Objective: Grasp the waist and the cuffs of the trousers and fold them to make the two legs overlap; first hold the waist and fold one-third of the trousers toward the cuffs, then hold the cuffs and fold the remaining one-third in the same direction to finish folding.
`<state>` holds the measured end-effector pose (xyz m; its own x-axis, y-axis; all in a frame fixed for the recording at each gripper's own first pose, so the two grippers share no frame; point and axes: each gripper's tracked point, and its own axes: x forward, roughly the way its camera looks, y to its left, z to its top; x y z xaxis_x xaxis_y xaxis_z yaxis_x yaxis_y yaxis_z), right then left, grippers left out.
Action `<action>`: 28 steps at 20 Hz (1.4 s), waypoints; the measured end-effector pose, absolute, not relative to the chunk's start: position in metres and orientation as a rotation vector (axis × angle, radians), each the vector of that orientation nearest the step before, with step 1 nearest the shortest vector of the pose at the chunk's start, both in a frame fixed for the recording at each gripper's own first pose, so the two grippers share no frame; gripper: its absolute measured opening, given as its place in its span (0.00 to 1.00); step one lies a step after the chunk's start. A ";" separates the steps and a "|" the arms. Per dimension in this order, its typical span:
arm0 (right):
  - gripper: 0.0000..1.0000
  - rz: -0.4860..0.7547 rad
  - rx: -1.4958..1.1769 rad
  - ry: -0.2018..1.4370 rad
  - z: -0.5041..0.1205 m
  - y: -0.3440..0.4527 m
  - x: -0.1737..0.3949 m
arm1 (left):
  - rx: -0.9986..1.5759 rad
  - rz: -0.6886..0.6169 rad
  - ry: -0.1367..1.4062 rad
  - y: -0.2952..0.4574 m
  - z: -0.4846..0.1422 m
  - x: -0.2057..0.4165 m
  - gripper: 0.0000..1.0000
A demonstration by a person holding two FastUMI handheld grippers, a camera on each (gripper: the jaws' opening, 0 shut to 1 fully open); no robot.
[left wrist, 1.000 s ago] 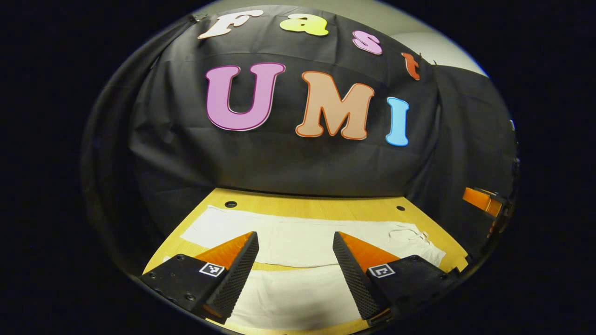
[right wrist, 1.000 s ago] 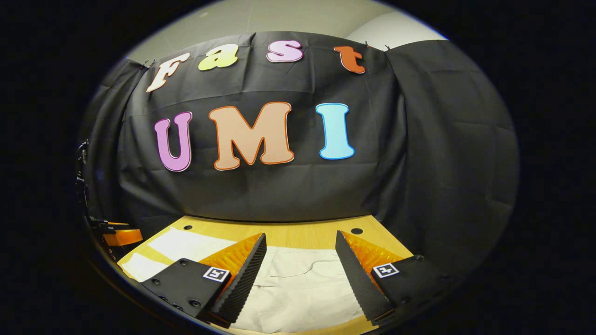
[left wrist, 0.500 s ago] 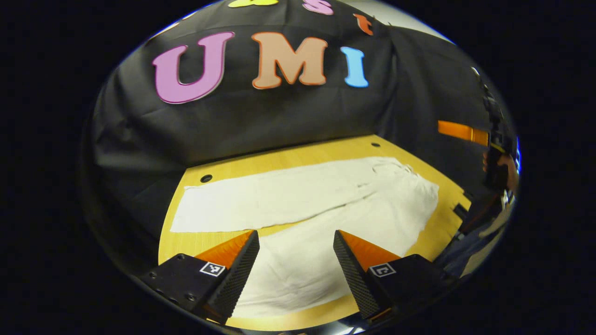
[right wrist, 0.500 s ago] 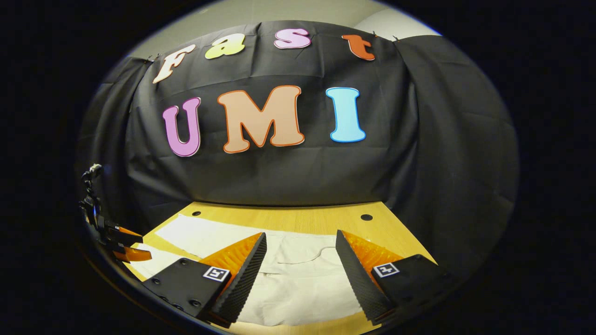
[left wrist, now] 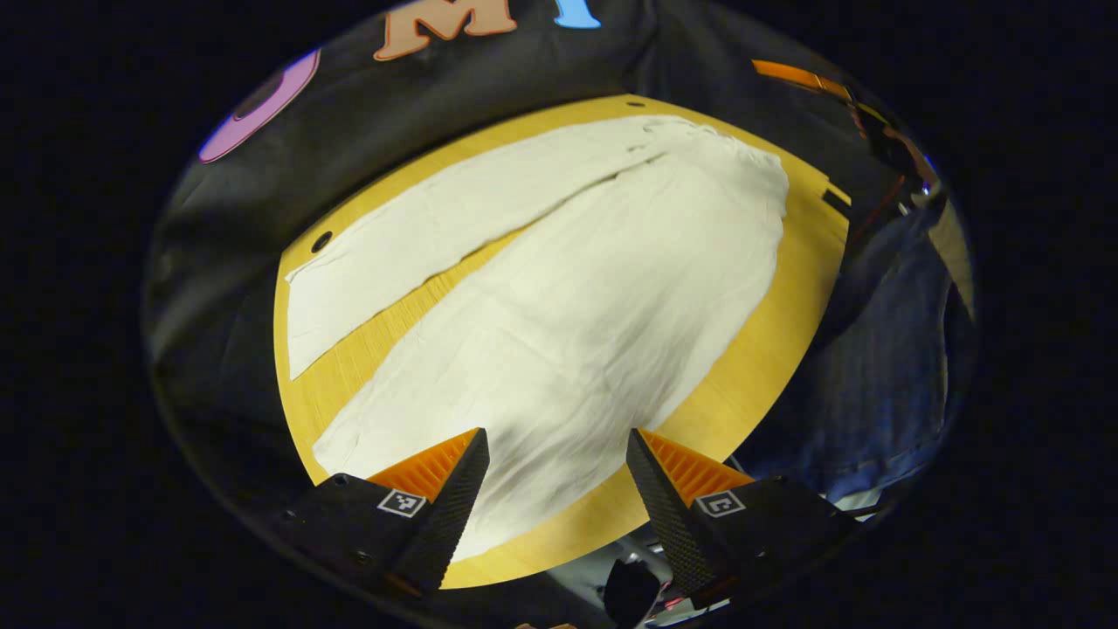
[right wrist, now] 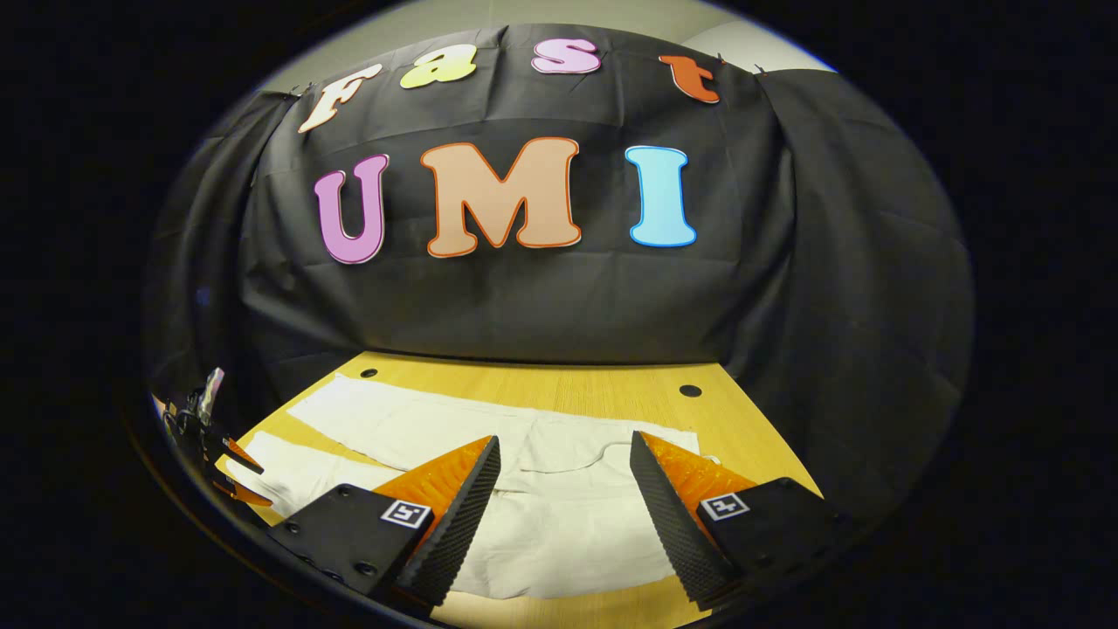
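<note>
Both my left gripper and right gripper hang spread, empty — I should pinch the trousers at near cuff and waist edges.

- The left gripper is above the near end of the trousers, with its jaws wide apart and nothing between them.
- The trousers are white and lie flat on the yellow wooden table.
- The two legs are spread apart in a narrow V, with bare table between them.
- The waist is at the far end, near a table hole.
- Another hole is beside the far leg.
- The right gripper is at the upper right edge, well apart from the trousers.
- A person's blue clothing is at the right.
</note>
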<state>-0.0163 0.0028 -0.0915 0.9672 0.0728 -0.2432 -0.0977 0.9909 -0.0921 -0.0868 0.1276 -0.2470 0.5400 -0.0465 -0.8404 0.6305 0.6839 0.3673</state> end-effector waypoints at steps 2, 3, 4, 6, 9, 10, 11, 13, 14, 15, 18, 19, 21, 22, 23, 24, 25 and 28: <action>0.91 0.079 -0.110 0.260 -0.096 0.002 -0.019 | 0.820 -0.484 0.985 0.149 -0.259 -0.096 0.98; 0.91 0.073 -0.113 0.264 -0.098 0.001 -0.019 | 0.859 -0.510 1.013 0.156 -0.263 -0.100 0.94; 0.91 0.067 -0.116 0.269 -0.099 0.000 -0.018 | 0.894 -0.534 1.041 0.165 -0.267 -0.104 0.98; 0.91 0.055 -0.122 0.279 -0.101 -0.003 -0.019 | 0.939 -0.562 1.079 0.174 -0.272 -0.108 0.98; 0.96 0.042 -0.136 0.288 -0.103 -0.004 -0.017 | 0.962 -0.586 1.103 0.178 -0.275 -0.110 0.96; 0.96 0.038 -0.141 0.290 -0.104 -0.005 -0.017 | 0.972 -0.590 1.114 0.181 -0.275 -0.109 0.95; 0.91 0.033 -0.146 0.293 -0.105 -0.006 -0.016 | 0.984 -0.595 1.120 0.182 -0.275 -0.109 0.93; 0.96 0.025 -0.153 0.302 -0.107 -0.009 -0.016 | 0.986 -0.615 1.129 0.181 -0.277 -0.108 0.92; 0.97 0.022 -0.155 0.303 -0.108 -0.010 -0.016 | 0.984 -0.619 1.142 0.182 -0.277 -0.110 0.91; 0.97 0.021 -0.157 0.305 -0.109 -0.010 -0.015 | 0.975 -0.628 1.153 0.182 -0.278 -0.112 0.90; 0.96 0.025 -0.169 0.321 -0.113 -0.010 -0.015 | 0.950 -0.650 1.197 0.179 -0.279 -0.116 0.84; 0.94 0.028 -0.175 0.325 -0.115 -0.009 -0.014 | 0.954 -0.647 1.209 0.180 -0.280 -0.116 0.82; 0.97 0.040 -0.183 0.343 -0.121 -0.008 -0.014 | 0.983 -0.658 1.229 0.182 -0.279 -0.115 0.78; 0.94 0.050 -0.189 0.359 -0.128 -0.007 -0.014 | 0.994 -0.663 1.234 0.183 -0.278 -0.113 0.77; 0.94 0.061 -0.201 0.373 -0.132 -0.005 -0.014 | 1.001 -0.662 1.238 0.184 -0.278 -0.110 0.74; 0.94 0.075 -0.217 0.385 -0.138 -0.003 -0.015 | 1.004 -0.658 1.244 0.185 -0.277 -0.108 0.70; 0.94 0.092 -0.235 0.398 -0.144 -0.002 -0.016 | 0.999 -0.652 1.249 0.185 -0.277 -0.106 0.62; 0.96 0.168 -0.271 0.444 -0.164 0.006 -0.017 | 0.984 -0.625 1.262 0.186 -0.276 -0.102 0.45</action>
<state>-0.0170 0.0064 -0.1644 0.8900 0.1013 -0.4446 -0.2188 0.9503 -0.2215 -0.1017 0.1858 -0.2765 0.2292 0.1227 -0.9656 0.8426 0.4716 0.2600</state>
